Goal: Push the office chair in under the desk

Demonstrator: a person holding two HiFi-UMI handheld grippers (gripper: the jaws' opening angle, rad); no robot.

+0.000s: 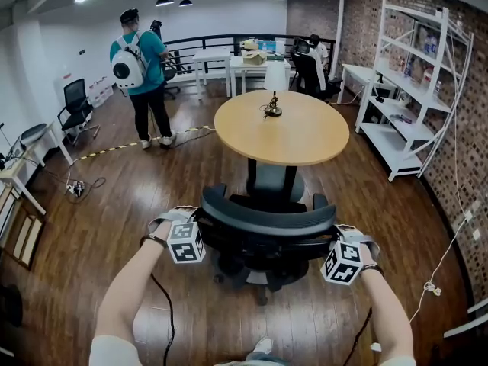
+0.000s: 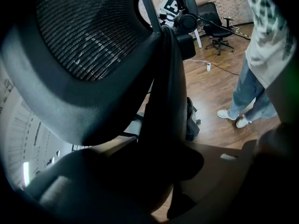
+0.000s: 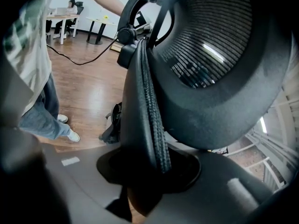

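A black mesh-back office chair [image 1: 267,223] stands in front of me, its seat facing a round wooden desk [image 1: 293,132] on a single pedestal. The chair sits a little short of the desk's near edge. My left gripper [image 1: 198,236] clamps the left edge of the backrest [image 2: 163,101], which runs down between its jaws. My right gripper [image 1: 330,254] clamps the right edge of the backrest [image 3: 147,106] the same way. The mesh headrest [image 3: 210,55] fills the upper part of both gripper views. The fingertips are hidden behind the chair frame in the head view.
A small table lamp [image 1: 273,86] stands on the desk. A person with a backpack [image 1: 141,59] stands at the back left near another chair [image 1: 76,105]. White shelving [image 1: 408,90] lines the brick wall at right. Cables [image 1: 84,183] lie on the wood floor at left.
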